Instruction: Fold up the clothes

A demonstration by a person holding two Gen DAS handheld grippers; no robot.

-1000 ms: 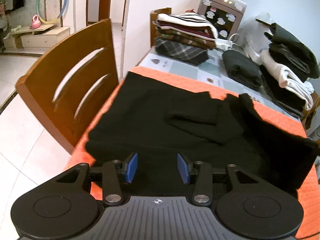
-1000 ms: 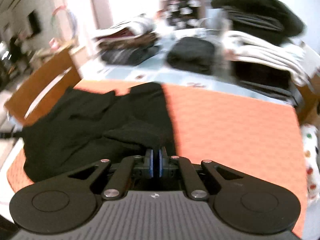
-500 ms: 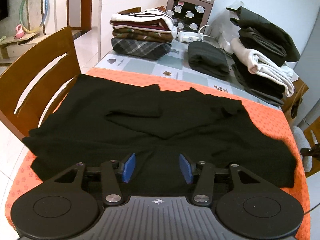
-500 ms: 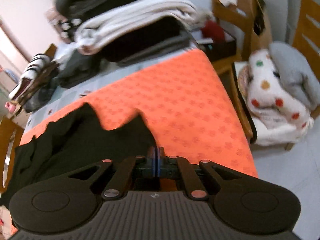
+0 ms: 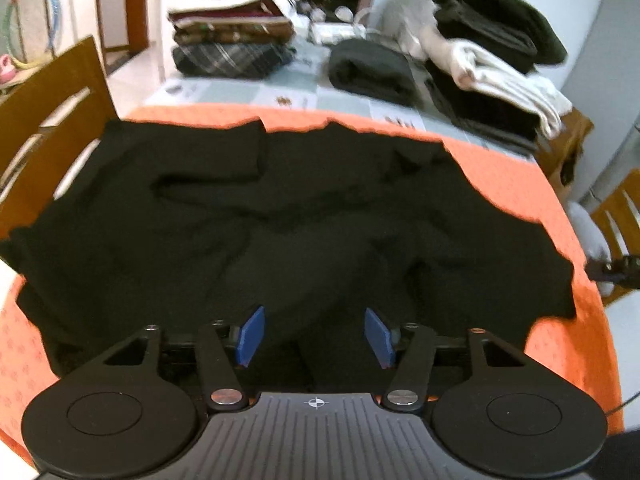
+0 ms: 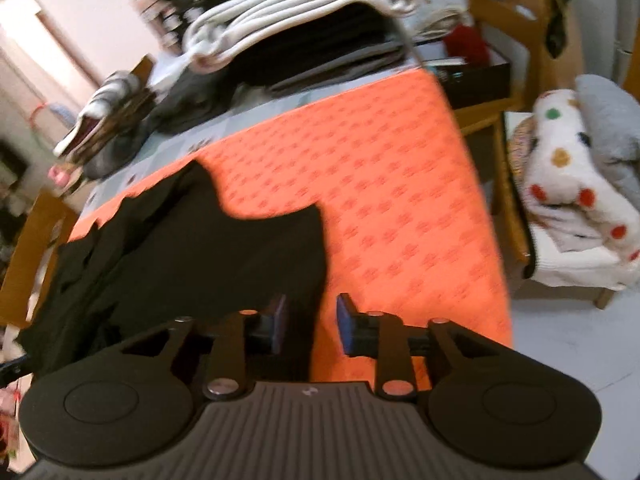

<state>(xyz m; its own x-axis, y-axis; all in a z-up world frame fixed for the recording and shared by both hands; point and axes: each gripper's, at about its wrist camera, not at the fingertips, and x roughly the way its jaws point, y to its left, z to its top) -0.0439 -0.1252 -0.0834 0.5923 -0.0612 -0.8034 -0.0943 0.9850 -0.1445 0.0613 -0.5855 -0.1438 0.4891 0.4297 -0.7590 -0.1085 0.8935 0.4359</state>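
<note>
A black garment lies spread and wrinkled over the orange cloth on the table. My left gripper hovers open over the garment's near edge, blue pads wide apart, nothing between them. In the right wrist view the same black garment fills the left half of the orange cloth. My right gripper is open at the garment's right corner, and a strip of black fabric lies between its pads without being pinched.
Stacks of folded clothes and a dark and white pile sit at the table's far end. A wooden chair stands left. A spotted blanket rests on a chair to the right.
My right gripper was shut on the garment's corner and carried it rightward; now its jaws have opened and let the fabric go. The left gripper stayed open and moved closer over the garment.
</note>
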